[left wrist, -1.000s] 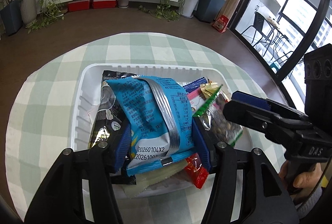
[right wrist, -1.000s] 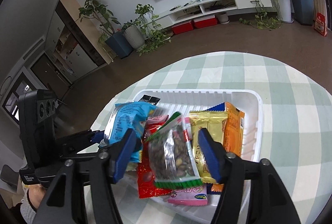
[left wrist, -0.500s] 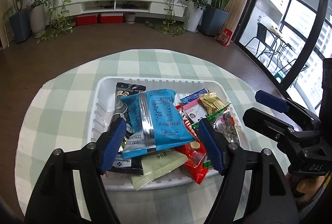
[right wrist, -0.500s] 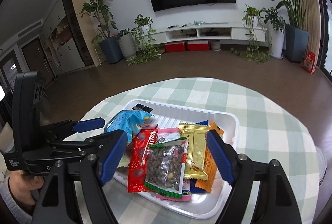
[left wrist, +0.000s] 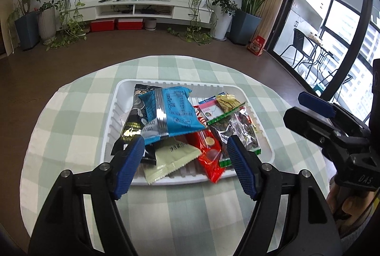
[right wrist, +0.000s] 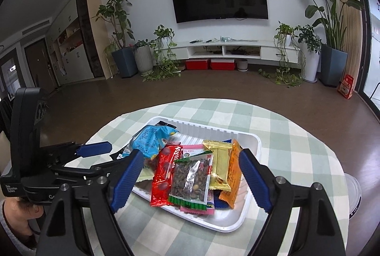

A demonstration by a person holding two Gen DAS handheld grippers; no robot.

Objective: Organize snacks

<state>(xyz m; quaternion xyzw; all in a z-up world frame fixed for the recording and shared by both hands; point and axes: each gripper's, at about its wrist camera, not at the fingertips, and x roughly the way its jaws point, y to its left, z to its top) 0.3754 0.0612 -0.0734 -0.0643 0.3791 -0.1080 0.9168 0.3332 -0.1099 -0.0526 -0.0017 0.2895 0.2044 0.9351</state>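
Note:
A white tray (left wrist: pixel 114 113) on the checked round table holds several snack packets. A blue packet (left wrist: pixel 169 113) lies on top at the left, over a black packet (left wrist: pixel 133 123) and a pale green one (left wrist: pixel 171 158). A red packet (right wrist: pixel 163 175), a clear nut packet (right wrist: pixel 191 181), a gold one (right wrist: pixel 219 165) and an orange one (right wrist: pixel 231 182) lie to the right. My left gripper (left wrist: pixel 186 167) is open and empty, back above the tray's near edge. My right gripper (right wrist: pixel 192 177) is open and empty, above the tray's near right side.
The round table with its green checked cloth (left wrist: pixel 71 127) stands in a living room. A TV unit (right wrist: pixel 237 47), potted plants (right wrist: pixel 123 61) and red boxes (right wrist: pixel 209 64) line the far wall. A white round object (right wrist: pixel 353 194) shows past the table's right edge.
Both grippers have opened and pulled back and up from the tray. The blue packet and the nut packet that sat between their fingers now lie loose in the tray.

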